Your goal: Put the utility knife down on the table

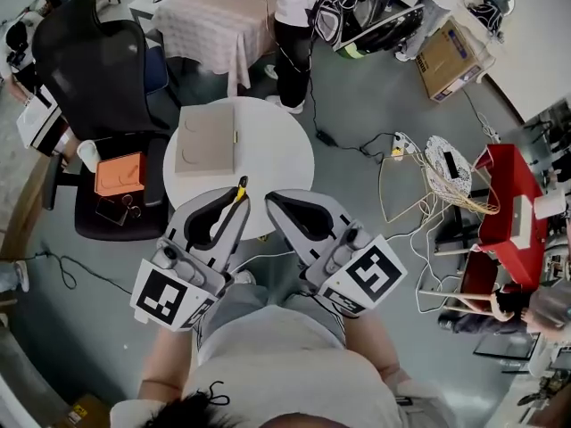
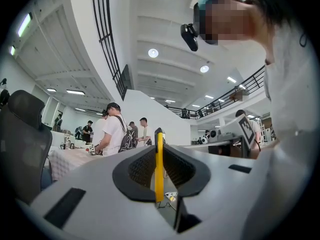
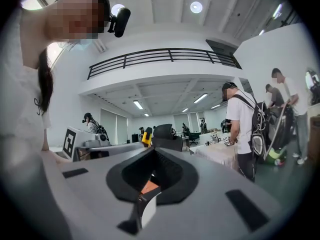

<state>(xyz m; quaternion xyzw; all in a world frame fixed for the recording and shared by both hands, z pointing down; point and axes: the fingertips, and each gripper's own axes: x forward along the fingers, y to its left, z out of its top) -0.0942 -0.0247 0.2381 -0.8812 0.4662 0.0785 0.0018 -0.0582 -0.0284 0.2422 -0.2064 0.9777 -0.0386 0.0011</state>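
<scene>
- The left gripper (image 1: 230, 214) is clamping its jaws on the yellow utility knife (image 2: 159, 166), whose tip is poking out past them.
- The knife is hanging in the air over the near edge of the round white surface (image 1: 285, 154).
- The right gripper (image 3: 152, 181) is waiting just beside, jaws together, gripping nothing.
- A tan board (image 1: 207, 139) is lying on the surface.

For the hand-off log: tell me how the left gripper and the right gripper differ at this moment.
1. The left gripper is clamped on the yellow utility knife; the right gripper holds nothing.
2. The knife's end sticks out past the left gripper's jaws; the right gripper's jaws meet with only an empty gap behind the tips.

Shared: both are grey, carry a marker cube and point toward the round white table.
</scene>
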